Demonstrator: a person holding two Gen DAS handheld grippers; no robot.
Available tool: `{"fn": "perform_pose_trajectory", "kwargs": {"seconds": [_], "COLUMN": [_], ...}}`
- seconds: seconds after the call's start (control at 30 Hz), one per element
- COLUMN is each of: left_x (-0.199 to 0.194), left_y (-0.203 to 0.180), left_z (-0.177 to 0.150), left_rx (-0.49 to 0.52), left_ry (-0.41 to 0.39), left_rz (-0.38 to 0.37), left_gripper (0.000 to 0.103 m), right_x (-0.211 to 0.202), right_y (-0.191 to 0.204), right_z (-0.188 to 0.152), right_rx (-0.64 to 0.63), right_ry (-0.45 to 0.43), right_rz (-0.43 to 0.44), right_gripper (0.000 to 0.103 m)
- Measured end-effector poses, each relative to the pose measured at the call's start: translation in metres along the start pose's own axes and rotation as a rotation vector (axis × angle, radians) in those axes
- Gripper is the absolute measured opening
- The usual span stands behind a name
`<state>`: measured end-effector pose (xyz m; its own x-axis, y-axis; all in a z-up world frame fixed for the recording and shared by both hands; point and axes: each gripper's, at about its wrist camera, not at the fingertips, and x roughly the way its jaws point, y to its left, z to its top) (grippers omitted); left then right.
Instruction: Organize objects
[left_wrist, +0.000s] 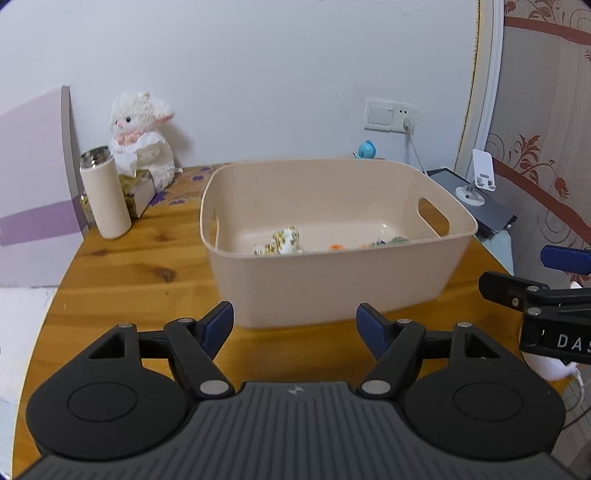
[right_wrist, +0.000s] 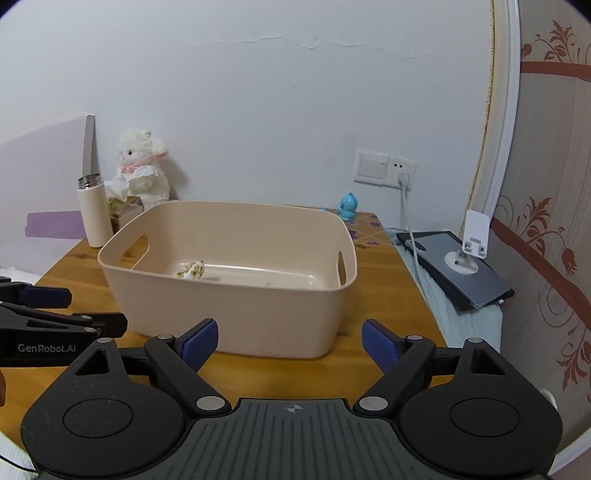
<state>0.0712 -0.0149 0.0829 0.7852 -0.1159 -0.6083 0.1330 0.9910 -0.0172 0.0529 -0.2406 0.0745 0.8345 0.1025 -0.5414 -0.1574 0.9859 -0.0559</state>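
A beige plastic bin (left_wrist: 332, 280) with cut-out handles stands on the wooden table (left_wrist: 140, 273). Small items lie on its floor: a patterned white and yellow bundle (left_wrist: 282, 242) and small orange and green pieces (left_wrist: 369, 243). The bin also shows in the right wrist view (right_wrist: 236, 314), with the bundle (right_wrist: 190, 271) inside. My left gripper (left_wrist: 295, 325) is open and empty, just in front of the bin's near wall. My right gripper (right_wrist: 290, 341) is open and empty, near the bin's front right corner. Each gripper shows at the edge of the other's view.
A beige flask (left_wrist: 105, 195), a tissue box (left_wrist: 138, 186) and a white plush lamb (left_wrist: 142, 136) stand at the back left. A blue toy bird (right_wrist: 347, 206) sits at the back right. A tablet with a phone stand (right_wrist: 458, 266) lies right of the table. A cable hangs from the wall socket (right_wrist: 402, 179).
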Motion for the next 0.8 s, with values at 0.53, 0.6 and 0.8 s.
{"fn": "perform_pose_trajectory", "kwargs": {"seconds": [0.53,0.6,0.8], "left_x": [-0.058,-0.064,-0.080], "left_y": [0.004,0.005,0.002], "left_z": [-0.037,-0.041,-0.052], "left_rx": [-0.015,-0.018,0.008], "left_ry": [-0.015,-0.016,-0.015], "left_rz": [-0.014,-0.013,0.003], "left_gripper": [0.075,0.075,0.075], "right_x": [-0.051,-0.056,-0.068], "right_y": [0.012,0.013,0.015], "right_z": [-0.035,-0.038,-0.047], "right_rx": [-0.003,-0.005,0.004], "right_ry": [-0.014,-0.014,-0.016], "right_rz": [0.028,0.029,0.034], "right_gripper": [0.089,0.090,0.092]}}
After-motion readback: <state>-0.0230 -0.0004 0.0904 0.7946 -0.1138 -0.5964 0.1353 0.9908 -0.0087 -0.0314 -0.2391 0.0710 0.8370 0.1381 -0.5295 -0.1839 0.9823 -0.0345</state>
